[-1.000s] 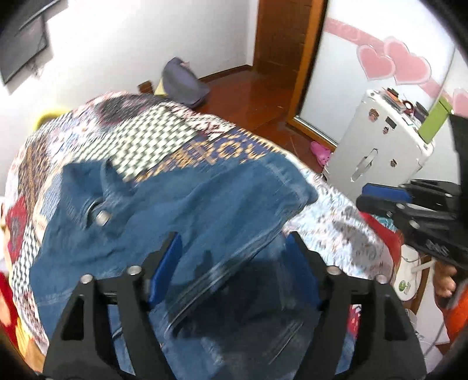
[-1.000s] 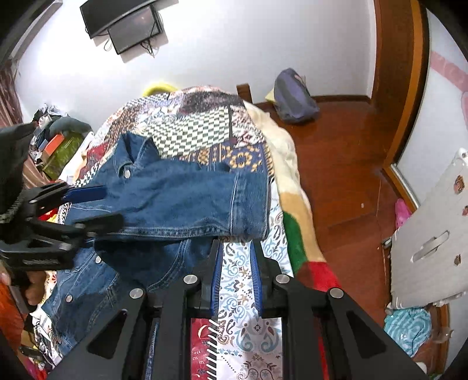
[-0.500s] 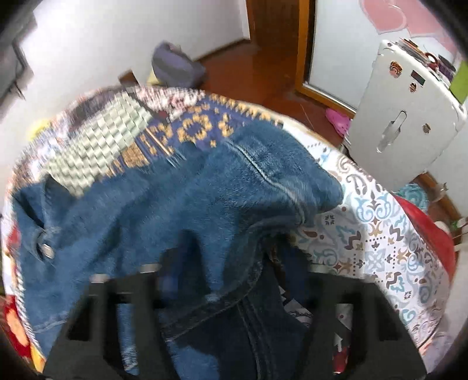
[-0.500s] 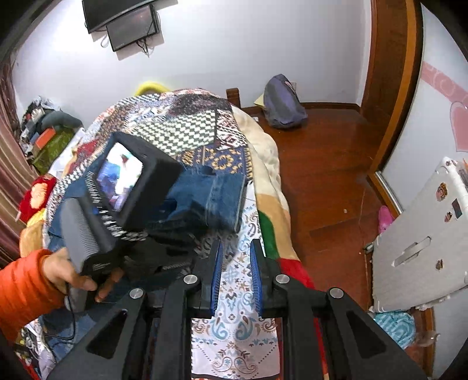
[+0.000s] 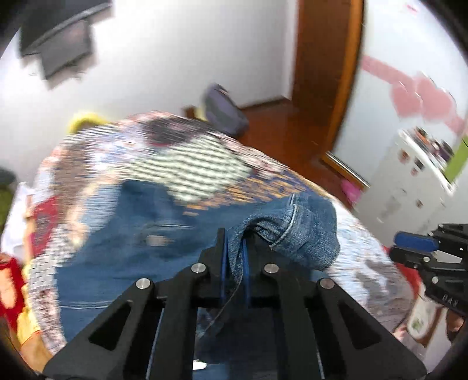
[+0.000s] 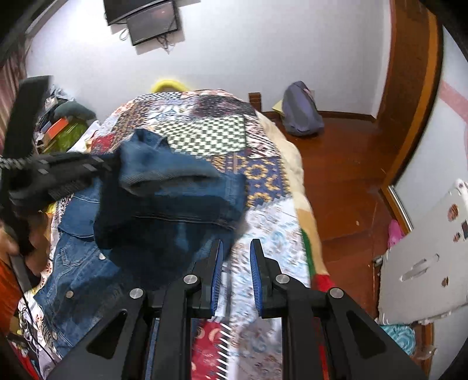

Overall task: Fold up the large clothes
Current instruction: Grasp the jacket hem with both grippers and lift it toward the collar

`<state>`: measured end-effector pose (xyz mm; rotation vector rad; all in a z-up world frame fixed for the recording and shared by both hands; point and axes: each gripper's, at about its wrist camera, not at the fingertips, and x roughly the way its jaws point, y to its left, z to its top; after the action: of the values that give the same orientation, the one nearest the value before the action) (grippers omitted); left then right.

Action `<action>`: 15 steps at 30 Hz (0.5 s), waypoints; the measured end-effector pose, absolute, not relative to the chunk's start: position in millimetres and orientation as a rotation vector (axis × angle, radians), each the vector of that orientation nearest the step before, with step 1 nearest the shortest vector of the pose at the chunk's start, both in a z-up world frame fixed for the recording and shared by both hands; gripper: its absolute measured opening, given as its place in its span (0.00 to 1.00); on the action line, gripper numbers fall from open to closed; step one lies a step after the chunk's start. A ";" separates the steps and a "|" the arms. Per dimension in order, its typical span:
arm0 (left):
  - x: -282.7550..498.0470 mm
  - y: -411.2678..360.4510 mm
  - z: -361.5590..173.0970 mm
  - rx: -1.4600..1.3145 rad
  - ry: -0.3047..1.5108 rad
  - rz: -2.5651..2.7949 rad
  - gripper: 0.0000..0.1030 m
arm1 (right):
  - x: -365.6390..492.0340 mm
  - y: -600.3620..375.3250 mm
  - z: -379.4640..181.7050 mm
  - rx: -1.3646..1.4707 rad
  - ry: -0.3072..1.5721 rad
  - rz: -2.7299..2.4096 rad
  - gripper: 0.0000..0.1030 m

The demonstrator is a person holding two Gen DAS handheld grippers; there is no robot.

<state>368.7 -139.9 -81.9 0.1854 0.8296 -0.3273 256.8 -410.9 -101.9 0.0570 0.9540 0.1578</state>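
Observation:
A blue denim jacket [image 6: 163, 222] lies on a patchwork quilt [image 6: 204, 134] over a bed. My left gripper [image 5: 235, 251] is shut on a fold of the jacket's sleeve [image 5: 292, 231] and holds it lifted above the jacket body. In the right wrist view the left gripper [image 6: 67, 172] comes in from the left with the sleeve draped from it. My right gripper [image 6: 236, 263] is open and empty, just above the quilt beside the jacket's right edge. It also shows at the right of the left wrist view [image 5: 415, 248].
A white cabinet [image 6: 424, 257] stands on the wooden floor [image 6: 345, 175] right of the bed. A grey backpack [image 6: 301, 117] leans against the far wall. A screen [image 6: 146, 17] hangs on the wall. Clutter [image 6: 58, 131] lies at the bed's left.
My left gripper has closed on the jacket sleeve and lifted it up and leftward. My right gripper has opened a little and stays low over the quilt.

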 end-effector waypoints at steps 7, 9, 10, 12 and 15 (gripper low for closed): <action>377.7 -1.6 -78.5 0.013 0.823 -0.116 0.09 | 282.0 -364.9 -123.4 0.082 1.005 0.255 0.14; 376.1 38.4 -98.5 -0.049 0.854 -0.074 0.09 | 288.8 -357.2 -138.6 0.107 1.037 0.261 0.14; 375.9 55.0 -111.4 -0.072 0.873 -0.049 0.09 | 294.7 -351.4 -153.4 0.124 1.074 0.269 0.14; 374.3 82.8 -138.8 -0.128 0.930 -0.027 0.09 | 301.7 -344.4 -175.9 0.136 1.135 0.267 0.14; 368.9 118.0 -185.8 -0.260 1.063 -0.038 0.09 | 310.1 -337.9 -212.8 0.109 1.226 0.247 0.14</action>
<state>368.9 118.0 -185.8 -0.2605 1.0632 -0.0384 310.1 -337.9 -212.8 0.1091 1.2261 0.2472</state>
